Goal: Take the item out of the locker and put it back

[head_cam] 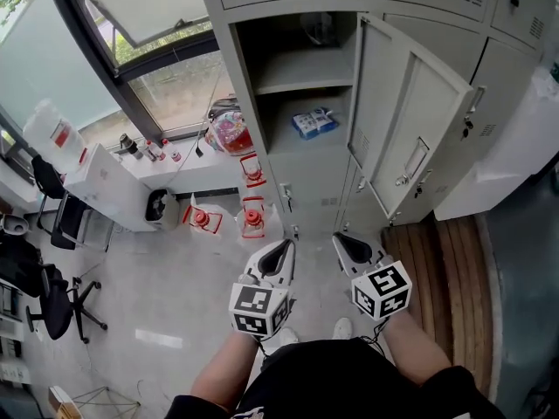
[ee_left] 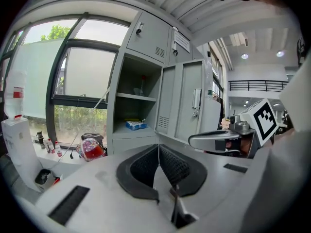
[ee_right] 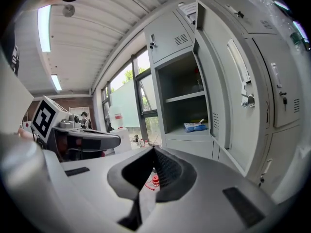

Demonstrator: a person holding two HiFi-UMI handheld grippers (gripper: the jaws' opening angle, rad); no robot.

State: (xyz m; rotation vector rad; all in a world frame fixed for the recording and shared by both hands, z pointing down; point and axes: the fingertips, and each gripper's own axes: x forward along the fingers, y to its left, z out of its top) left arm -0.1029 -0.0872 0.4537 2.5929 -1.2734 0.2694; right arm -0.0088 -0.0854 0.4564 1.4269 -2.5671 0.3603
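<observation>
The grey locker [head_cam: 288,168] stands open, its door [head_cam: 410,129] swung out to the right. A blue and white packet [head_cam: 313,122] lies on the lower shelf; it also shows as the packet [ee_left: 135,124] in the left gripper view and the packet [ee_right: 195,126] in the right gripper view. My left gripper [head_cam: 281,250] [ee_left: 158,148] is shut and empty, held low in front of the locker and well short of it. Beside it, my right gripper [head_cam: 345,241] [ee_right: 153,150] is also shut with nothing in it. A clear vessel [head_cam: 319,26] stands on the upper shelf.
More closed lockers [head_cam: 489,59] run to the right. Wooden slats [head_cam: 441,278] cover the floor at the lower right. A red bag [head_cam: 229,131] and small bottles [head_cam: 153,151] sit on the window ledge, with red objects [head_cam: 251,218] on the floor below. Office chairs [head_cam: 52,295] stand at the left.
</observation>
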